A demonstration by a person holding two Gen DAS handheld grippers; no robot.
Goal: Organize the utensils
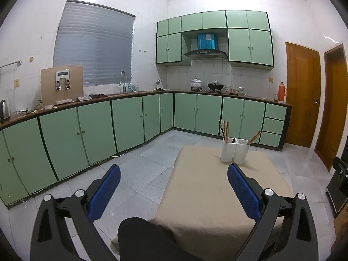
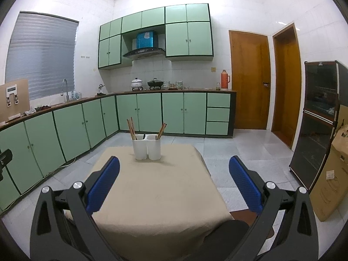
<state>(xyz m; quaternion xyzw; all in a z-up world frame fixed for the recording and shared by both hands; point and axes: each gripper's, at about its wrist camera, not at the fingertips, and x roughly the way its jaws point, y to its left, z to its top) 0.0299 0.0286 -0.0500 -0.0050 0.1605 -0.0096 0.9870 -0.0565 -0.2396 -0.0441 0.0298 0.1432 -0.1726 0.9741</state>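
A white two-cup utensil holder (image 1: 235, 151) (image 2: 147, 146) stands at the far end of a small table under a beige cloth (image 1: 219, 195) (image 2: 156, 187). Wooden chopsticks (image 1: 226, 130) (image 2: 131, 126) stand in its left cup, and more chopsticks (image 1: 254, 138) (image 2: 161, 131) lean in its right cup. My left gripper (image 1: 174, 171) is open and empty, held above the table's near left edge. My right gripper (image 2: 174, 163) is open and empty above the near half of the table. Both are well short of the holder.
Green kitchen cabinets (image 1: 95, 128) (image 2: 71, 128) run along the left and back walls. A dark glass cabinet (image 2: 315, 121) and a cardboard box (image 2: 330, 174) stand to the right. Two wooden doors (image 2: 250, 80) are at the back right. A dark-clothed knee (image 1: 148, 235) is at the table's near edge.
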